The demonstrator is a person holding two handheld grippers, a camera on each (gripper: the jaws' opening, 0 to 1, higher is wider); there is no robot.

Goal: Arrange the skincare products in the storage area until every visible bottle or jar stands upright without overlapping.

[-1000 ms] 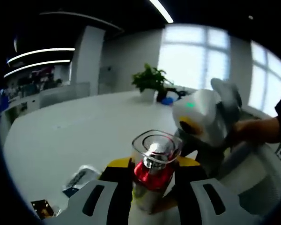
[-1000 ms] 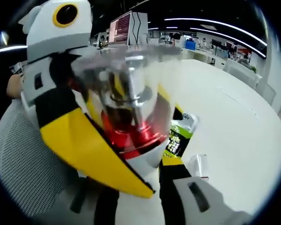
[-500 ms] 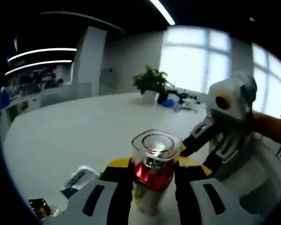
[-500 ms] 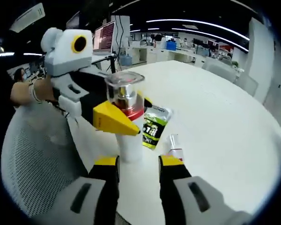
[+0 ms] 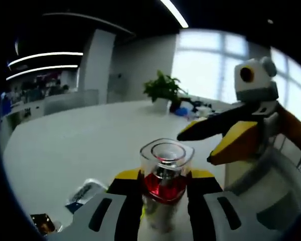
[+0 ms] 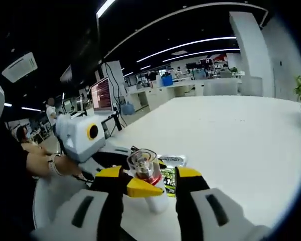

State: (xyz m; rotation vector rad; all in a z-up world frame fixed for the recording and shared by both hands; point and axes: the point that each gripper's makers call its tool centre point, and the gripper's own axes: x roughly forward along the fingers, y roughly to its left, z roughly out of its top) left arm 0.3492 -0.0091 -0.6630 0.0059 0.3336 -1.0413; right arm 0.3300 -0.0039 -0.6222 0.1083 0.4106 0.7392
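The left gripper (image 5: 163, 198) has its fingers closed on the bottle (image 5: 164, 191), clamped just below the clear cap where the red collar shows. The bottle stands upright, long axis vertical, its white base on the surface (image 5: 75, 145), as the right gripper view shows (image 6: 149, 182). The right gripper (image 5: 218, 143) hangs off to the side, well apart from the bottle, fingers spread and holding nothing. A green sachet (image 6: 167, 176) lies flat just behind the bottle. The left is plainly the nearer gripper; I'd judge release needs only a straight opening.
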